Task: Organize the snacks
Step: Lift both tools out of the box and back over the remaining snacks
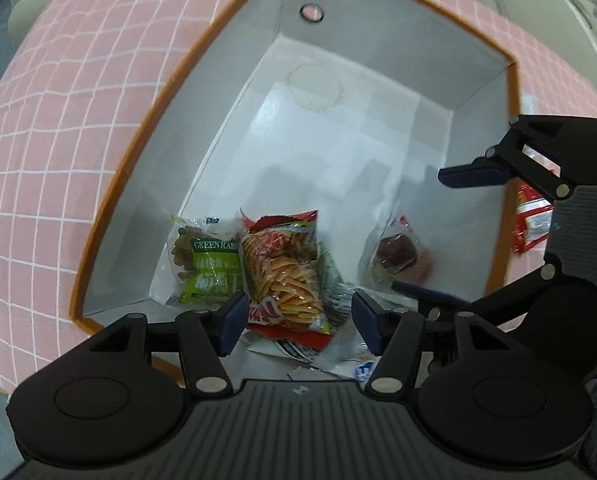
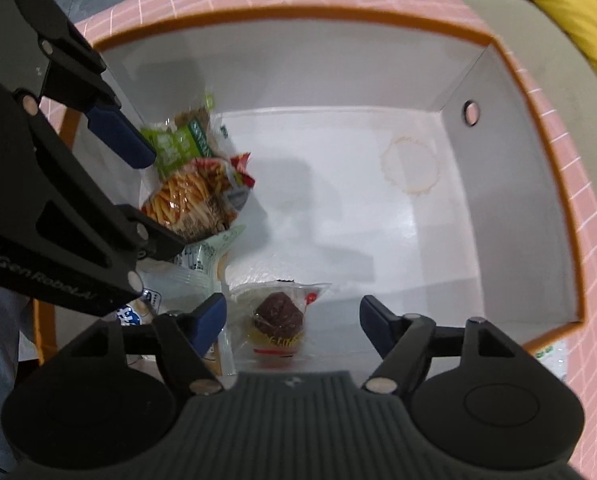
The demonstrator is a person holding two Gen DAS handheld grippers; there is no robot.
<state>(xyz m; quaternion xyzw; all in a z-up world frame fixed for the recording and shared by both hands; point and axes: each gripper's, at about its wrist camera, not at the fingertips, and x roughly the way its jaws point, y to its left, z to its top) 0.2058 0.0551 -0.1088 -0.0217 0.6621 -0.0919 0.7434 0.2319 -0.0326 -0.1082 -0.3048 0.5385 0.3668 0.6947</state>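
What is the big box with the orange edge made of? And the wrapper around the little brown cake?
The big orange-rimmed box with white inside walls looks like stiff matte cardboard: flat folded walls, sharp corner creases, and a ring-shaped stain soaked into its floor. The clear wrapper around the small brown cake seems to be thin glossy plastic film: you see through it, and it crinkles and glints.

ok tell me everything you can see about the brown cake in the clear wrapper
The brown cake is a small dark, roundish piece sealed in a clear, crinkly plastic wrapper with a bit of red print at one corner and yellow-and-red print under the cake. It lies flat on the white floor of the box, near the front wall, apart from the other snack packs. The right claw hangs open above it, and no pad touches it.
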